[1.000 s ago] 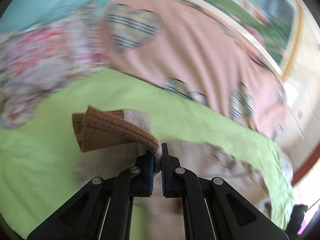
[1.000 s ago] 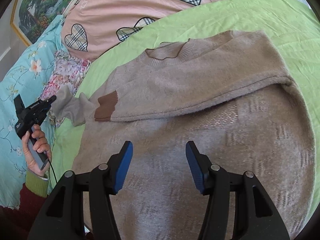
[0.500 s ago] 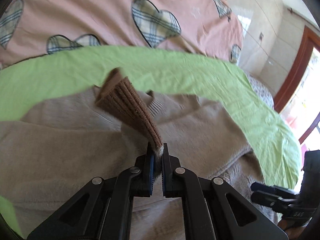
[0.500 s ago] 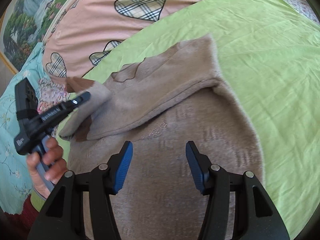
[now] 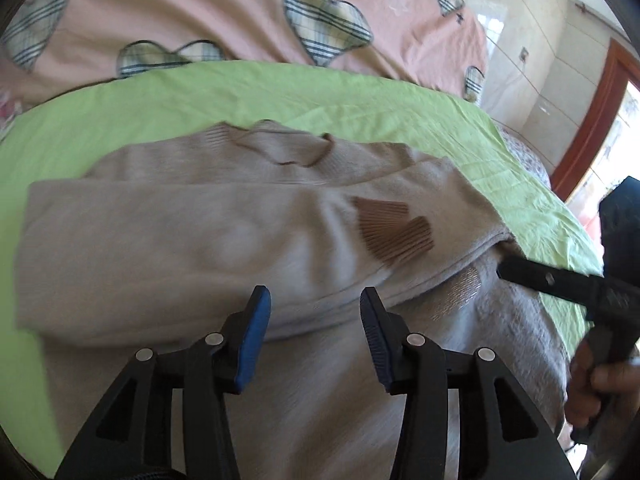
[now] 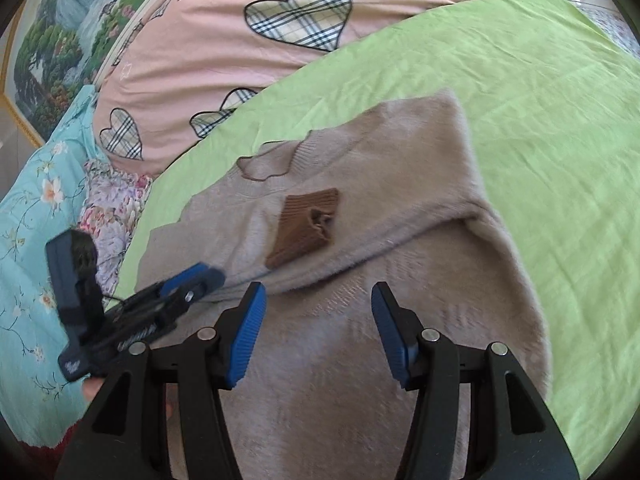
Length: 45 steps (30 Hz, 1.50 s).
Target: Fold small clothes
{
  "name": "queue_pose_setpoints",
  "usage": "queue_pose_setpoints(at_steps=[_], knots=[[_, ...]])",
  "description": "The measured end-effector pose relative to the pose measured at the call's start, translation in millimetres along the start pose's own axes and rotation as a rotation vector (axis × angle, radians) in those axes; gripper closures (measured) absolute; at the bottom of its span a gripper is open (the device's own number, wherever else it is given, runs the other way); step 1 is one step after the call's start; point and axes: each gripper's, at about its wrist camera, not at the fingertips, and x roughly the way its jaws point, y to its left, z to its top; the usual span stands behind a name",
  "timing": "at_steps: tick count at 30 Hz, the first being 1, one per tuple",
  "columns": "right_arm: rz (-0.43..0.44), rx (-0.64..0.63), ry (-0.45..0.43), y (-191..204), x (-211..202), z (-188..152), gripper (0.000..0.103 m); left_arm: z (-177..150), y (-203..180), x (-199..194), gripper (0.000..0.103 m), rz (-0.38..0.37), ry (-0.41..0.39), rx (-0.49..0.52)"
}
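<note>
Left tongs just opening, empty above sweater.

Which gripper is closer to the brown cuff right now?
Left, narrowly. The left gripper, jaws just opened and empty, hangs beside the brown cuff on the sweater; the right gripper hovers nearer the person, over the sweater's body.

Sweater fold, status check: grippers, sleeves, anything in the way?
Left gripper jaws just opened, empty; right gripper open, empty. Both sleeves folded across sweater, brown cuff lying on top. Nothing in the way.
</note>
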Motion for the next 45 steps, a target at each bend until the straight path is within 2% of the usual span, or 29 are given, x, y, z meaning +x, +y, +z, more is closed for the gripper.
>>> queue_pose_setpoints(at_steps=[3,4,7,9,12,13,14,16,17,19,21,23,27,30,34,39,45], knots=[[0.017,0.012,0.009,4.1,20.3,12.9,0.047,-13.6,44.6,-31.1,0.056,0.098,-0.028,-0.065],[0.010,0.015,0.004,4.1,26.9,18.3,0.047,-19.9,67.5,-41.8,0.056,0.148,-0.034,-0.111],[-0.041,0.035,0.015,1.7,48.6,30.5,0.045,-30.0,125.3,-55.1,0.056,0.227,-0.023,-0.260],[-0.052,0.056,0.061,1.2,68.4,35.3,0.045,-32.1,152.2,-54.8,0.056,0.256,-0.020,-0.322],[-0.001,0.025,0.103,13.2,93.9,36.7,0.045,-29.3,178.6,-37.6,0.056,0.271,0.011,-0.362],[0.026,0.007,0.113,18.7,100.2,37.2,0.063,-26.4,182.5,-29.5,0.056,0.262,0.024,-0.369],[0.049,0.000,0.124,22.6,104.2,38.2,0.095,-22.9,185.0,-23.3,0.056,0.263,0.021,-0.370],[0.085,-0.012,0.091,33.4,94.8,42.9,0.095,-14.3,183.3,-18.2,0.056,0.276,0.017,-0.355],[0.094,-0.035,0.042,40.0,79.5,47.4,0.095,-9.9,179.8,-16.9,0.056,0.289,0.017,-0.343],[0.111,-0.069,-0.081,45.8,37.2,58.1,0.095,-6.9,172.0,-16.4,0.064,0.330,0.009,-0.329],[0.060,-0.092,-0.172,36.8,5.5,64.2,0.095,-12.1,164.1,-20.0,0.065,0.377,0.005,-0.307],[0.006,-0.084,-0.178,17.9,-1.4,66.8,0.095,-20.4,156.8,-20.1,0.065,0.396,0.011,-0.300],[-0.055,0.004,-0.060,-30.6,26.5,54.8,0.095,-29.6,140.1,-24.1,0.068,0.458,-0.004,-0.263],[-0.068,0.009,-0.014,-36.3,44.3,43.6,0.095,-30.2,145.5,-32.5,0.068,0.442,-0.027,-0.303],[-0.032,-0.002,-0.077,-30.5,35.4,45.3,0.095,-31.9,158.7,-30.8,0.068,0.397,-0.021,-0.361],[-0.089,-0.041,-0.013,-30.9,52.6,38.5,0.095,-35.3,177.5,-30.4,0.066,0.321,-0.021,-0.451],[-0.117,-0.065,0.003,-31.4,57.2,33.4,0.095,-35.1,179.0,-30.5,0.066,0.296,-0.012,-0.463]])
